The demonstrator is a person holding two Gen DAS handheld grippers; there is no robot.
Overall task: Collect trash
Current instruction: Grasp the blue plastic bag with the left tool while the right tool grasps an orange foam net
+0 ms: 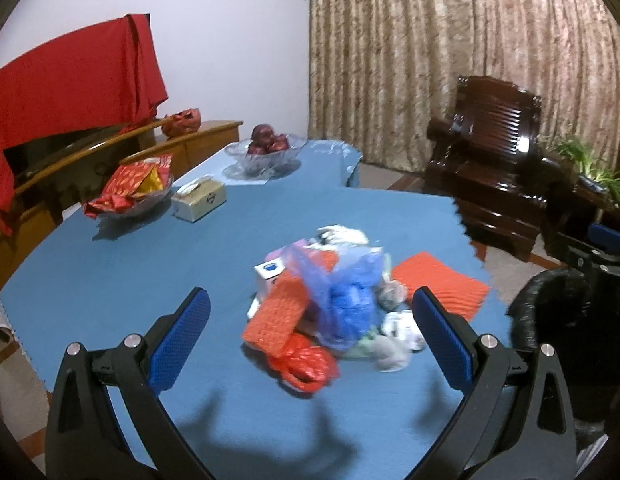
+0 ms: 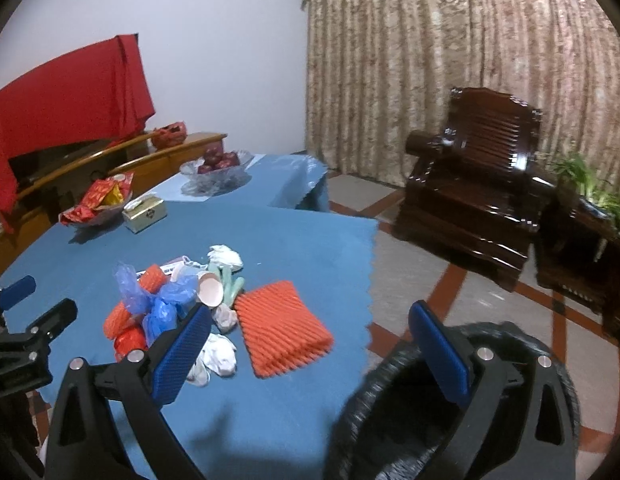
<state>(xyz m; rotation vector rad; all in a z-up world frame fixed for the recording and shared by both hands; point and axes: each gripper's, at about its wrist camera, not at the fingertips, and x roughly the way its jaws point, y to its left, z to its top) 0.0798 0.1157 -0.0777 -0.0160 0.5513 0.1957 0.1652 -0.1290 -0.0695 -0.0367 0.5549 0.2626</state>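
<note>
Both grippers, left (image 1: 310,316) and right (image 2: 310,336), gape, fingers released; bin (image 2: 389,392) right of worktop (image 2: 290,240); far bowl (image 2: 214,176) holds apples (image 2: 218,160)

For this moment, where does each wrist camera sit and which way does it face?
Left wrist view: on the open left gripper, above the blue tablecloth, facing the heap of crumpled mixed trash; its own blue-padded fingers show.
Right wrist view: on the open right gripper, at the table's edge above the black-lined bin; the left gripper shows too.
Shared: heap, orange foam-net sheet, dark wooden armchair.
</note>
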